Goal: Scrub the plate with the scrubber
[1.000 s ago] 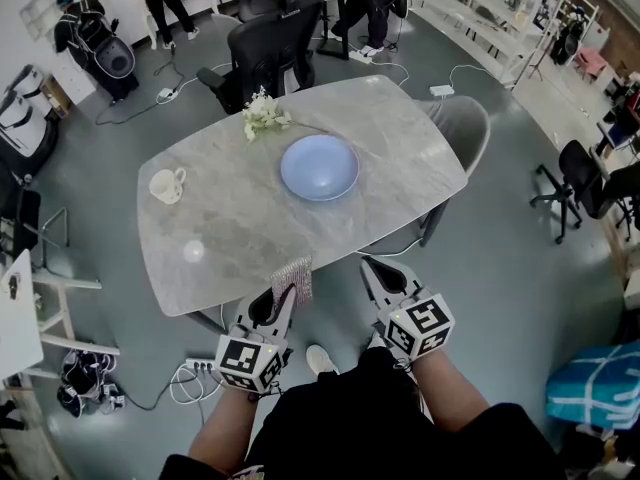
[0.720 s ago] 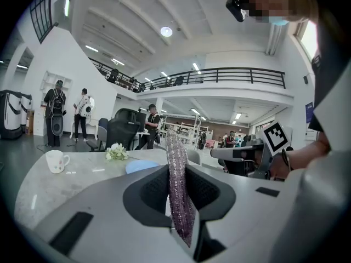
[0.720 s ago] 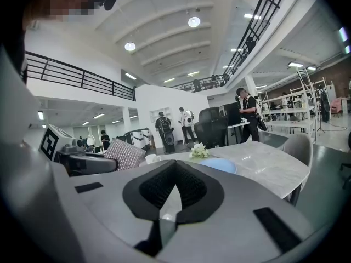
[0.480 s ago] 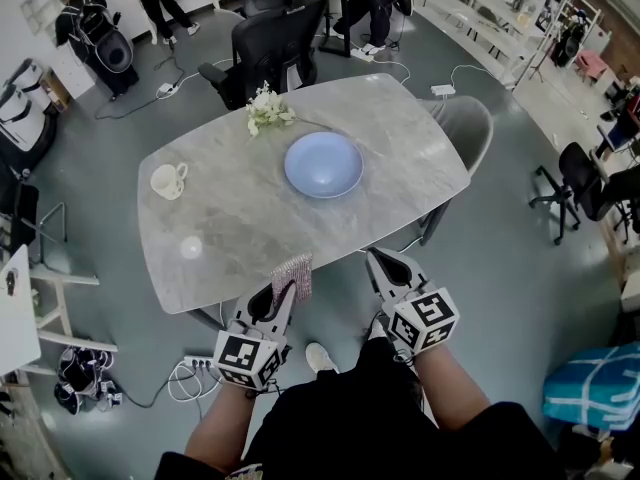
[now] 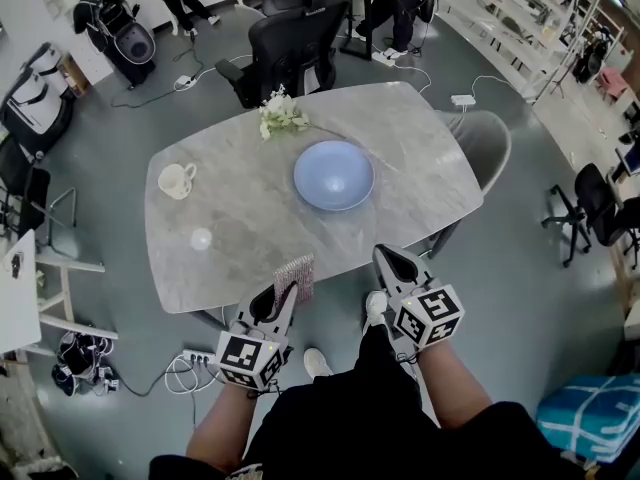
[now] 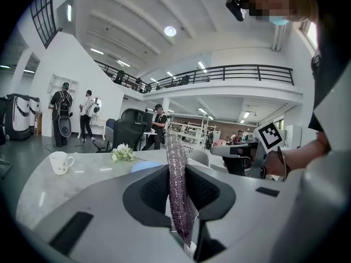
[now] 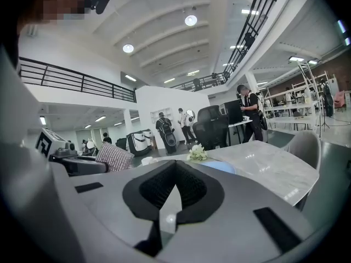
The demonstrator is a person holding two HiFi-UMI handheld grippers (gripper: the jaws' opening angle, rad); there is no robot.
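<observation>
The left claw (image 5: 285, 290) is seen clamped on a flat, glittery purple-grey mesh scrubber (image 6: 178, 193). The scrubber is gripped on edge between the two pads and stands up past the claw's tips. The right claw (image 7: 175, 174) is shut, with nothing between its pads. Both claws are held side by side at the near edge of the grey marbled oval table (image 5: 240, 233), pointed towards it. The round pale-blue plate (image 5: 334, 175) lies near the table's middle, ahead of both claws and well apart from them. The scrubber's top seems to reach over the table's near edge, though the head view does not settle this. A white mug (image 5: 177, 180) stands to the plate's left, and a small bunch of white flowers (image 5: 282, 116) lies just beyond the plate.
</observation>
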